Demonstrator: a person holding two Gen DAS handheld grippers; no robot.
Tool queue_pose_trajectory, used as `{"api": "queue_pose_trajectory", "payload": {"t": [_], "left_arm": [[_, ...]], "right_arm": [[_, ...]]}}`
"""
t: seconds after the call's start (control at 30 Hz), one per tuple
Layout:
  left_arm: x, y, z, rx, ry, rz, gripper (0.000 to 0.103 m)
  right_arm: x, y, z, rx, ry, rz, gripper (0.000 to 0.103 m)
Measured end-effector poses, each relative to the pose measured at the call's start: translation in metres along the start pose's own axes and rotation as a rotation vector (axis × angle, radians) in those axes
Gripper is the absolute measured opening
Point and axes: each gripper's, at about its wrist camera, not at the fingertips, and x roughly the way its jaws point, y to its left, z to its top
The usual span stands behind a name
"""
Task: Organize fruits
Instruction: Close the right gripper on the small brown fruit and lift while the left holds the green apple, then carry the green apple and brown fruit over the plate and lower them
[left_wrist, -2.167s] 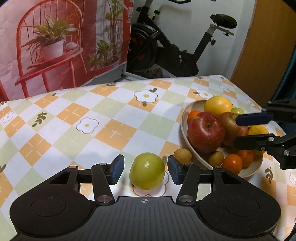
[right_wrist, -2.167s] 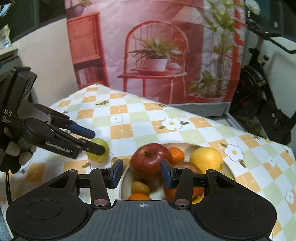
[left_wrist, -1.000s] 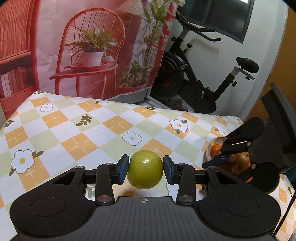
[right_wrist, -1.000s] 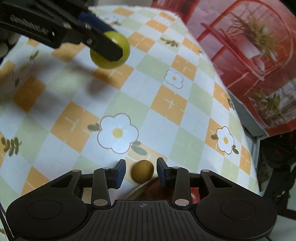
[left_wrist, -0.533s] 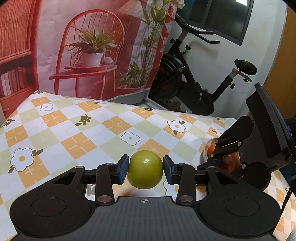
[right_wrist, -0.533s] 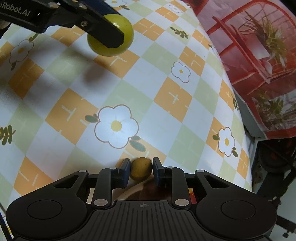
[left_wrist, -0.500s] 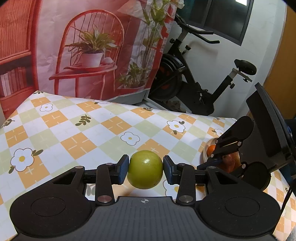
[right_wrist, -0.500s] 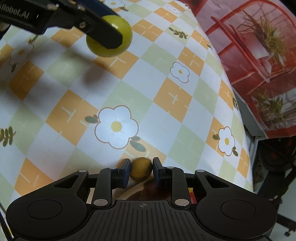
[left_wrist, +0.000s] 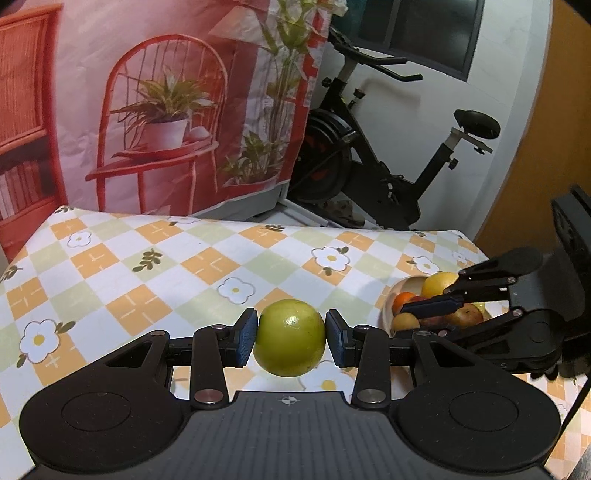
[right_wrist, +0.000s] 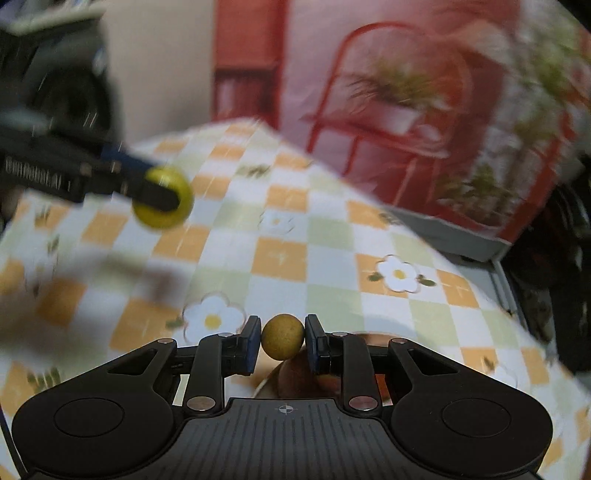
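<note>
Left wrist view: the left hand-held gripper is clamped on a green apple, its blue pads pressing both sides, lifted clear of the checked tabletop. To the apple's right sits the fruit bowl, with the right hand-held gripper over it. Right wrist view, blurred: the right hand-held gripper is pinched narrow on a small brownish-yellow fruit, above the bowl's edge; the apple hangs far up-left of it
</note>
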Motion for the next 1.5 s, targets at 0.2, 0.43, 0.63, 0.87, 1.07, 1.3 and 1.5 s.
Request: {"api": "queue_pose_trajectory", "payload": {"t": [0.2,0.43,0.63,0.87,1.07,1.3,1.5], "left_arm": [[0.002,-0.019,0.006,0.027,0.004,-0.003,0.043],[0.004,-0.040,0.011,0.057,0.016,-0.009,0.043],[0.010,-0.059,0.015,0.091,0.028,-0.024,0.043],[0.018,-0.082,0.016,0.126,0.042,-0.051,0.043],[0.027,-0.104,0.015,0.162,0.062,-0.081,0.043],[0.040,-0.127,0.009,0.213,0.097,-0.119,0.043],[0.049,-0.138,0.005,0.238,0.126,-0.129,0.043]], "right_arm": [[-0.024,-0.013,-0.021,0.173,-0.128,-0.015,0.023],[-0.044,-0.021,-0.037,0.290,-0.251,-0.012,0.023],[-0.057,-0.028,-0.054,0.356,-0.314,-0.009,0.023],[-0.077,-0.042,-0.082,0.415,-0.361,-0.033,0.023],[-0.093,-0.056,-0.105,0.462,-0.398,-0.057,0.023],[-0.103,-0.070,-0.127,0.501,-0.416,-0.083,0.023],[-0.104,-0.077,-0.142,0.529,-0.419,-0.092,0.023]]}}
